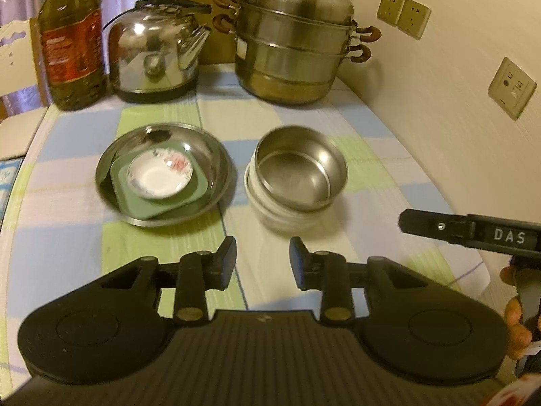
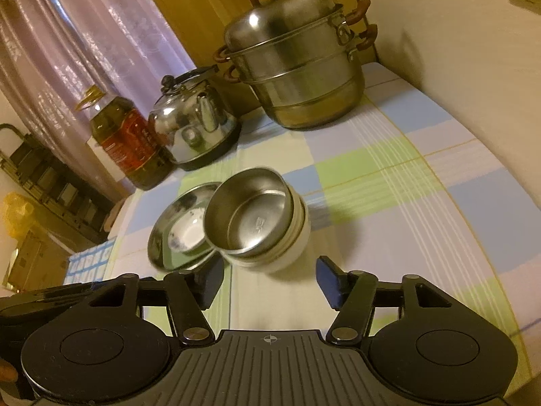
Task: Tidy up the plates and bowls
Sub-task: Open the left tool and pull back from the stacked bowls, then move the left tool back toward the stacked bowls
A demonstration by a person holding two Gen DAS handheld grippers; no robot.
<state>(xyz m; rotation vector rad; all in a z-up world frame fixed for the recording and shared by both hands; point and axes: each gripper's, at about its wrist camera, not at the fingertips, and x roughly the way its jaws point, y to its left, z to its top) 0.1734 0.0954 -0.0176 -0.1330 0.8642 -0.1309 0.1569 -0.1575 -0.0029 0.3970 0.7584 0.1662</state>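
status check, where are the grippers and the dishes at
Left gripper open, empty. Right gripper open, empty. Steel bowl nested in white bowls; small white saucer on green square plate. Nothing in the way.

Left gripper point(image 1: 263, 261) tilts downward, jaws parted with nothing between them. Right gripper point(image 2: 270, 282) likewise points down, jaws wider apart and empty, a hand point(image 1: 515, 321) gripping its handle.
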